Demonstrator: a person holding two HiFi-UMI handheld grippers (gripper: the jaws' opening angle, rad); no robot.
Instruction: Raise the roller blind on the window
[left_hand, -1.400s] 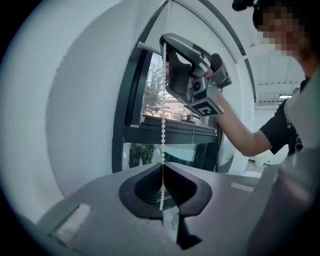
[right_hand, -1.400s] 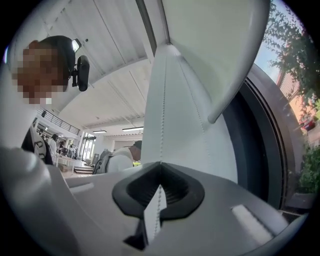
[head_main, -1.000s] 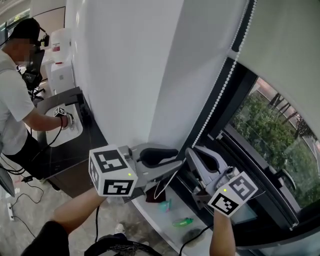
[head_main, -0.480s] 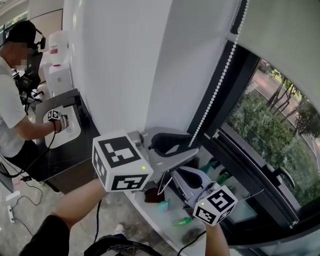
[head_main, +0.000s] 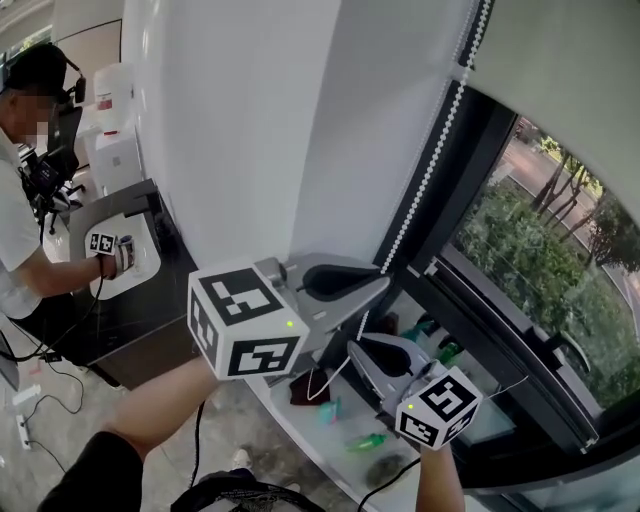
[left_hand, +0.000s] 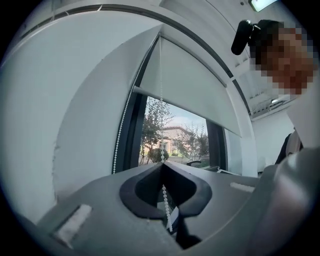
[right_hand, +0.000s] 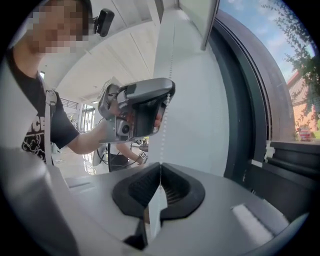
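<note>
Across the upper right of the head view, pale roller blind (head_main: 560, 60), lowered part-way over the window (head_main: 540, 260), trees and a street visible through the bare glass under its bottom edge. Left of the window's dark frame, a broad white wall (head_main: 250, 130). Far left, a second person (head_main: 20, 220) bent over a dark counter. Below the window, a white sill (head_main: 300, 425) with a few small green items, too small to identify. From the blind's left end down along the frame's left edge, white bead chain (head_main: 428, 165), ending at the left gripper (head_main: 383, 286). Left gripper level, above the right gripper (head_main: 354, 350), both over the sill's left end. In the left gripper view, jaws just closed, fingers together at the tips and clamped on the chain (left_hand: 161, 100); beads entering the pinch from above at the left gripper (left_hand: 161, 163) and trailing down through the hollow behind the tips. In the right gripper view, fingers of the right gripper (right_hand: 160, 165) likewise pressed together on the chain (right_hand: 166, 117), one taut strand from its tips straight up to the other gripper's tips.
</note>
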